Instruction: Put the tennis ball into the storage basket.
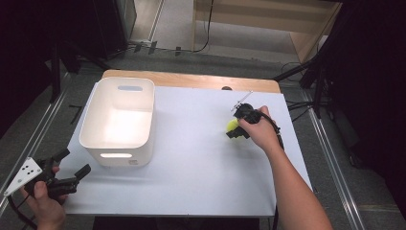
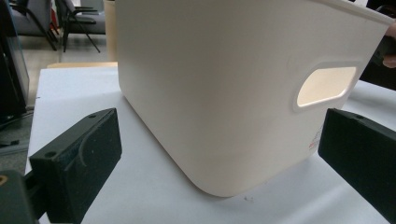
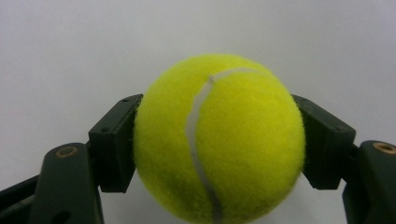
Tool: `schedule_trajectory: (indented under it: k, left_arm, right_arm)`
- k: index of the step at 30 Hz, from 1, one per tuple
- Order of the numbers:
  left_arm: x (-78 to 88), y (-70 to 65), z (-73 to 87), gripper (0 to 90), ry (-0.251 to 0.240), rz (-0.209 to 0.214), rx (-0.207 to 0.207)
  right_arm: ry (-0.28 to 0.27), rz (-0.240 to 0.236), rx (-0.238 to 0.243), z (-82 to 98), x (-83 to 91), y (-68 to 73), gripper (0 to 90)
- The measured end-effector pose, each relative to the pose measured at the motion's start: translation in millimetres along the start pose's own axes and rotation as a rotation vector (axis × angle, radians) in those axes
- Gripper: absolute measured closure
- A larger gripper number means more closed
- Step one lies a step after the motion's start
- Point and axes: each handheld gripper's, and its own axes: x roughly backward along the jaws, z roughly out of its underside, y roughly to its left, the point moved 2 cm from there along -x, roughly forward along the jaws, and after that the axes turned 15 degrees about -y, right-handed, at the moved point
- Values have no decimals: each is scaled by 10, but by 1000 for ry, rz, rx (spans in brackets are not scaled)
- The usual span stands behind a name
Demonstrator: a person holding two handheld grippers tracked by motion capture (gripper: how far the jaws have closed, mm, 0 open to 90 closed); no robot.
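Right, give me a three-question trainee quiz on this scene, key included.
1. True or false: the right tongs are shut on the tennis ball.
2. How do the left tongs stand: A) open, holding nothing, B) clamped on the bin wall, C) shut on a cloth?
3. In the high view, on which side of the ball does the white bin sit?

Key: 1 true; 2 A; 3 its left, apart from it on the table.
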Motion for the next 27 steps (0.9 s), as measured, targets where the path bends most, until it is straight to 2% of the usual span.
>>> schedule_trajectory:
  k: [13,27]
  left_arm:
    - [4,2,-2,0,1,-1,1]
    - [5,3,-2,0,-2,0,0]
  right_arm:
    - [5,-9,11,-40,59,9,245]
    - [4,-20,49,-161,118,54,245]
